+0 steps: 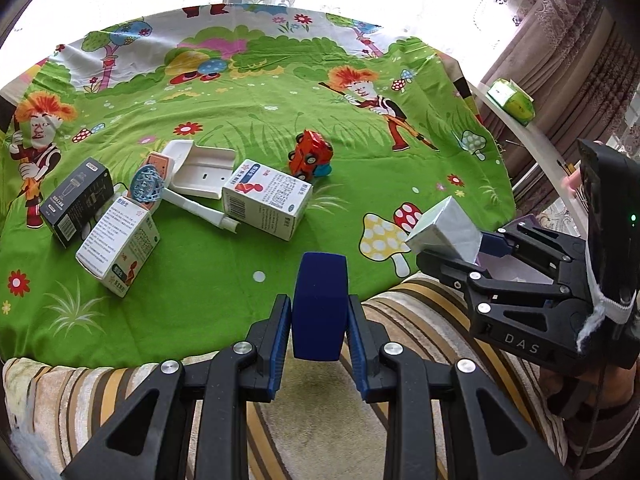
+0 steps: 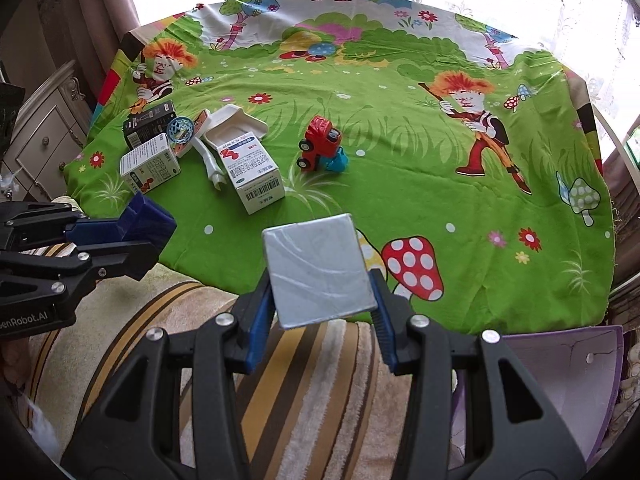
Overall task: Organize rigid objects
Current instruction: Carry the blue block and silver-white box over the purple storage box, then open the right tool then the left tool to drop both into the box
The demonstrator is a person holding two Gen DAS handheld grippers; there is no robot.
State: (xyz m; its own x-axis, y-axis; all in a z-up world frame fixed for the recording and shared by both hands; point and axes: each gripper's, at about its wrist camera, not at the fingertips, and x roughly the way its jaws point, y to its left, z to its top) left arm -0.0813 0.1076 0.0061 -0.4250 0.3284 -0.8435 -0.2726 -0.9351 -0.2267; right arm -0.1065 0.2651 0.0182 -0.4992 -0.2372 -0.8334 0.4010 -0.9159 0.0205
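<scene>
In the left wrist view, the left gripper (image 1: 320,322) has its fingers pinching a dark blue block (image 1: 319,306) held upright above the near edge of the green cartoon-print cloth (image 1: 248,92) that covers the tabletop. Toward the left edge of the cloth lie a black carton (image 1: 78,201), two white medicine boxes (image 1: 118,245) (image 1: 267,204), a blue lattice ball (image 1: 147,184) and an open white case (image 1: 200,170), close together; a red toy truck (image 1: 310,155) sits tipped near the middle. At the right, the right gripper (image 1: 460,246) clamps a silver wrapped box (image 1: 444,229). In the right wrist view, the right gripper (image 2: 324,300) has its fingers pressed on both sides of the silver wrapped box (image 2: 318,270) over the near edge, above a striped blanket (image 2: 312,368). The left gripper (image 2: 132,240) holds the dark blue block (image 2: 150,226) at the left, beside the box cluster.
</scene>
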